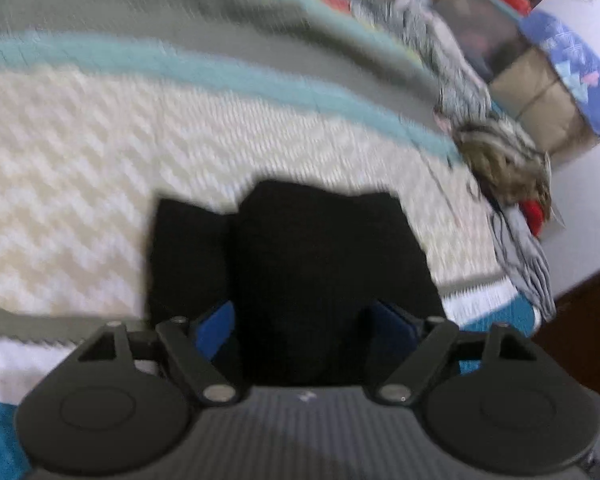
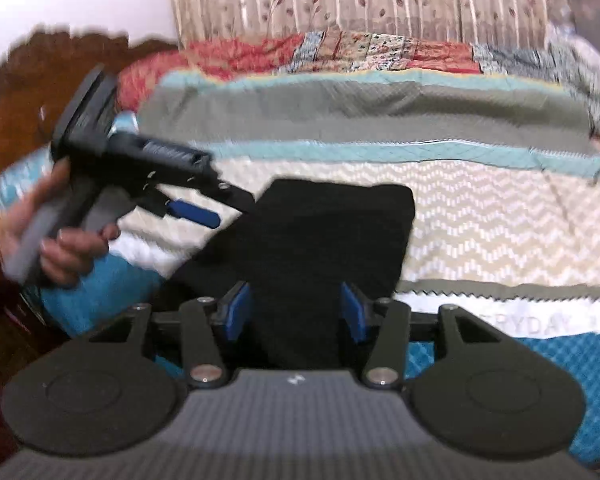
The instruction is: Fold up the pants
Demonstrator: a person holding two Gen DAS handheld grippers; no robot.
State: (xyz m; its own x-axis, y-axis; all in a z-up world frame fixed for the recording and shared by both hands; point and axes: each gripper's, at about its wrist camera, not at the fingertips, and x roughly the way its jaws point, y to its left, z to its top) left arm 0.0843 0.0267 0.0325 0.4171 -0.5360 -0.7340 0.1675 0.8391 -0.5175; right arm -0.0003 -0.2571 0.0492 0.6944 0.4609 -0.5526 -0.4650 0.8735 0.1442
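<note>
Pants (image 2: 312,236) are lying on the bed (image 2: 500,216), already folded into a compact black packet, near the front edge. Their long axis is running away from the right gripper (image 2: 296,312), straight ahead between its blue pads (image 2: 236,312). This gripper is standing released, the cloth between the pads but not pressed. The left gripper (image 2: 224,208), in a hand (image 2: 60,248), is coming from the left side, also released, its tip at the packet's far left corner. I judge the right one is nearer for the next fold.
</note>
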